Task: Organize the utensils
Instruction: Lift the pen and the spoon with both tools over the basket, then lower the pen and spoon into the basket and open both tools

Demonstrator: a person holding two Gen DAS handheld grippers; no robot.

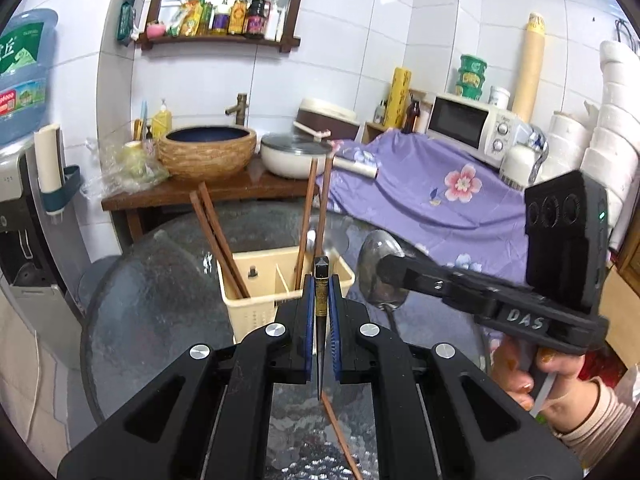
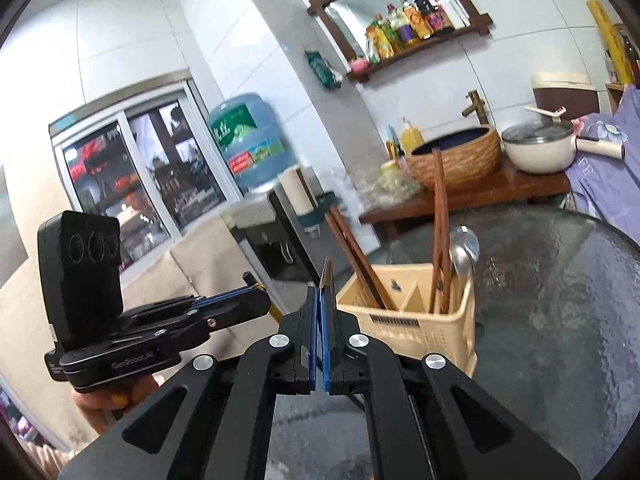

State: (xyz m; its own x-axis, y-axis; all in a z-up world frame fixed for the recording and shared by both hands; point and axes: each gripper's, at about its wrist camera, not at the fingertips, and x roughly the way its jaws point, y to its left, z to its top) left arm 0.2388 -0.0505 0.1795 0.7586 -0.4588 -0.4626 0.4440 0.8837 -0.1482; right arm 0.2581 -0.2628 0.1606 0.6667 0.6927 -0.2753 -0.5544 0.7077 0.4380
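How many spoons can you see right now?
2. One spoon stands in the caddy, right compartment, beside chopsticks; the other spoon is clamped in the right tongs. Others may be hidden.

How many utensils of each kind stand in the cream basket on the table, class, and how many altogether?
Chopsticks: 4
Spoons: 1
Total in the basket: 5
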